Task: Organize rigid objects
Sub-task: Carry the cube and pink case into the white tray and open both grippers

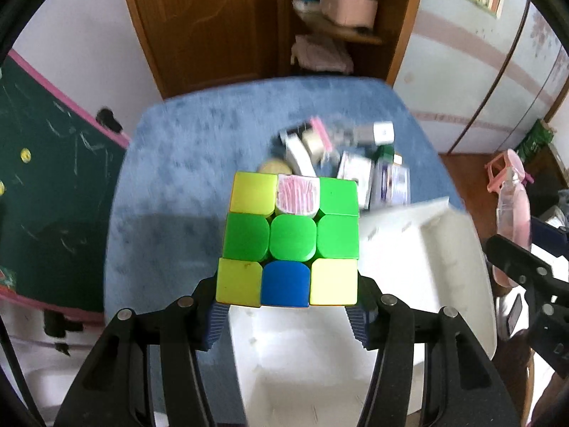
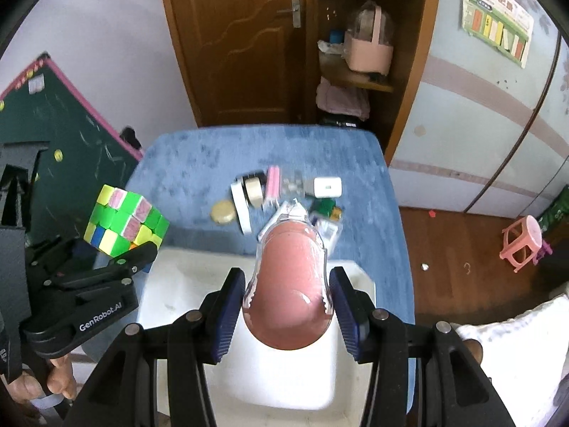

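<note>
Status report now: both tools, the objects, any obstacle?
Left tool shut on cube. Right tool shut on pink bottle. Both above white bin. Nothing in the way.

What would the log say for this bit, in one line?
left gripper: shut on puzzle cube | right gripper: shut on pink bottle | both above white bin | small items left on blue table

Green-yellow cube [image 1: 290, 238], pink bottle [image 2: 288, 284], blue tablecloth [image 1: 199, 149].
</note>
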{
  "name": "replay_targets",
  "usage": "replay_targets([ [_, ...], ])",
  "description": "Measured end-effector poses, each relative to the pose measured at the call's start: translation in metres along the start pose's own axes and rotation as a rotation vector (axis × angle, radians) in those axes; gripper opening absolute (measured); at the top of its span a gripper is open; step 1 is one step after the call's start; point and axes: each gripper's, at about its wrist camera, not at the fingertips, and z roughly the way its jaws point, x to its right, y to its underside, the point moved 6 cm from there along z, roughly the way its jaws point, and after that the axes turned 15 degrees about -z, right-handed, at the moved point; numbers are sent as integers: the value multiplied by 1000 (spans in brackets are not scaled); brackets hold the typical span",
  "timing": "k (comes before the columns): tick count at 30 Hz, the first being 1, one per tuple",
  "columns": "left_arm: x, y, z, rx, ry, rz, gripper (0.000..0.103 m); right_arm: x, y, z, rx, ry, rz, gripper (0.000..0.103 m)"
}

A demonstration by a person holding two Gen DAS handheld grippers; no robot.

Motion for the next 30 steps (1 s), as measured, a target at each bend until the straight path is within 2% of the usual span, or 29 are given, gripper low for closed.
replay_targets([
  [3, -3, 16, 20, -61, 5, -37, 60, -4, 26, 26, -63, -2, 3, 50],
  [9, -7, 41, 47, -98, -11, -48, 60, -8, 66, 75, -170, -6, -11, 50],
  [13, -4, 61, 59, -96, -29, -19, 60, -16, 84, 99, -219, -15, -28, 50],
  [23, -2, 92, 87, -149, -78, 5, 60, -26, 108, 133, -301, -37, -72, 50],
  [26, -1, 96, 88, -129, -118, 31, 61, -29, 113, 138, -325, -41, -94, 50],
  [29, 0, 94, 84, -119, -96, 9, 62, -30, 117, 138, -341, -48, -94, 51],
  [30, 0, 93, 83, -115, -98, 4, 65, -29, 117, 137, -340, -46, -96, 54],
])
